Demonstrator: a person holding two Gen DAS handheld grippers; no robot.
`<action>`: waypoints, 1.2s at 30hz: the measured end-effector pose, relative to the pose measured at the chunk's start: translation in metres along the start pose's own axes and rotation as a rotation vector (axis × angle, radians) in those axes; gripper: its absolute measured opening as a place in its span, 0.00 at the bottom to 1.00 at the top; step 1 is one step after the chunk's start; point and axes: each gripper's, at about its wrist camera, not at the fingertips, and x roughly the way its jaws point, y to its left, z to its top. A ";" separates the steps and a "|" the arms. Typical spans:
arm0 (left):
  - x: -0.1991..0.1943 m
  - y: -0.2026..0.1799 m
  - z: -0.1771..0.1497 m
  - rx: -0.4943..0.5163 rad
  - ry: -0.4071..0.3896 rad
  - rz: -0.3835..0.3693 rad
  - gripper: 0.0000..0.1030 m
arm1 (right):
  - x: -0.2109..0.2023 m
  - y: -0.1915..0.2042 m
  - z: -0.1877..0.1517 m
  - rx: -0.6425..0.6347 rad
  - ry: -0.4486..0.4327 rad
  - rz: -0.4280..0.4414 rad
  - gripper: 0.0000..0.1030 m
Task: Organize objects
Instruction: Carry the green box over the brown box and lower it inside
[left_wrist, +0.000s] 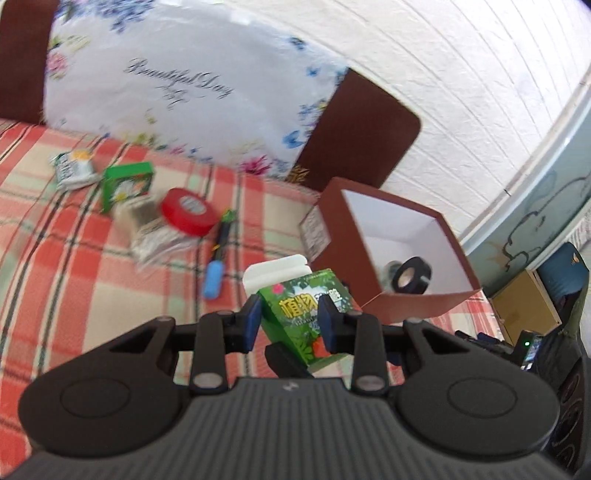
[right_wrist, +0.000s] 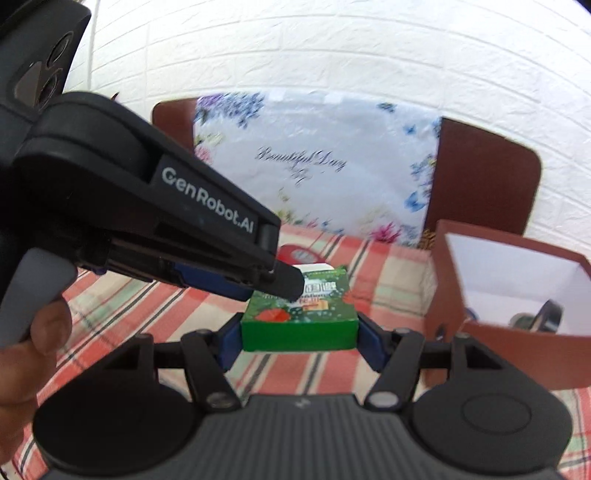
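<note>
Broadly, a red, green and cream checked cloth (left_wrist: 55, 258) is spreading across the whole surface, and a big white floral cushion (left_wrist: 177, 85) reading "Beautiful Day" is leaning against a dark brown headboard (left_wrist: 354, 133) behind it, under a white brick wall (right_wrist: 332, 44). Off to the right side of the cloth, an open brown box (left_wrist: 347, 258) with a white interior is sitting tilted toward the cameras, and a black tape roll (left_wrist: 412, 278) is lying inside it beside something blurred that I cannot make out. Both grippers are meeting on one green carton (right_wrist: 299, 317) with a white cap, just beside the box's near corner: the right gripper (right_wrist: 299, 334) is squeezing its blue pads against the carton's two sides, and the left gripper (left_wrist: 288, 319) is likewise clamping the same carton from another angle, its pads pressing on the printed faces. In the right wrist view the left tool is crossing in from the upper left, with a hand (right_wrist: 33, 339) gripping its grey trigger. Further back on the cloth, well apart from the box, a red tape roll (left_wrist: 188, 210) is lying flat, touching a crinkly clear packet (left_wrist: 147, 229); a small green box (left_wrist: 127, 184) is standing just behind them, a pale wrapped packet (left_wrist: 74, 170) is lying near it, and a pen with a blue end (left_wrist: 218, 258) is lying between the red tape roll and the held carton.
</note>
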 end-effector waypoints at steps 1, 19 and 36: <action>0.004 -0.006 0.004 0.010 0.004 -0.011 0.34 | 0.000 -0.007 0.003 0.003 -0.006 -0.013 0.60; 0.093 -0.099 0.031 0.151 0.072 -0.062 0.34 | 0.021 -0.128 0.019 0.134 0.002 -0.138 0.61; 0.146 -0.115 0.035 0.181 0.137 -0.037 0.34 | 0.054 -0.154 0.003 0.157 0.056 -0.211 0.61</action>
